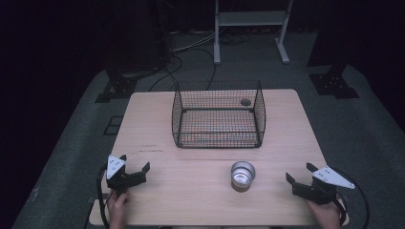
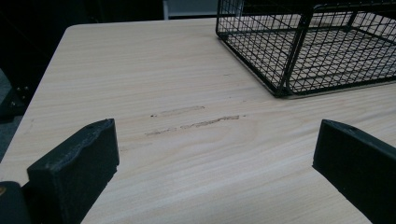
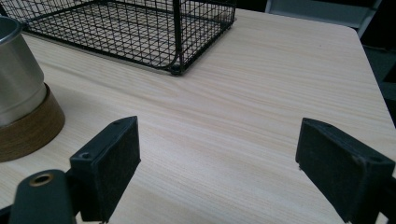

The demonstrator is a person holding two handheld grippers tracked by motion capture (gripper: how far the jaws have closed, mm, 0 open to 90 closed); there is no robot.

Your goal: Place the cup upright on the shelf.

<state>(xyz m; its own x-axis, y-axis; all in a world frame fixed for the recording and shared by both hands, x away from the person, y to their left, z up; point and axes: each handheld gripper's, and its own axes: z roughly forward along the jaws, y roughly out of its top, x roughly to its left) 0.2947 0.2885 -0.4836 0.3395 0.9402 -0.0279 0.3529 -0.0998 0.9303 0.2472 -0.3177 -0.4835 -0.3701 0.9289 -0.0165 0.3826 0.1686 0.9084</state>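
A steel cup [image 1: 243, 175] with a brown base stands upright on the wooden table [image 1: 200, 195], in front of a black wire basket [image 1: 218, 114]. My left gripper [image 1: 135, 163] rests open near the table's front left, jaws wide apart over bare wood [image 2: 215, 154]. My right gripper [image 1: 300, 173] rests open at the front right, to the right of the cup. In the right gripper view the cup [image 3: 18, 93] sits at the left edge, outside the jaws, and the basket [image 3: 140, 32] lies beyond. The basket's near corner [image 2: 299, 56] fills the upper right of the left gripper view.
A small dark round mark [image 1: 245, 101] shows through the basket's far right wall. Faint scuff marks [image 2: 196, 122] cross the wood ahead of the left gripper. Beyond the table are floor cables [image 1: 181, 62], black stand bases [image 1: 334, 83] and a white frame [image 1: 250, 28].
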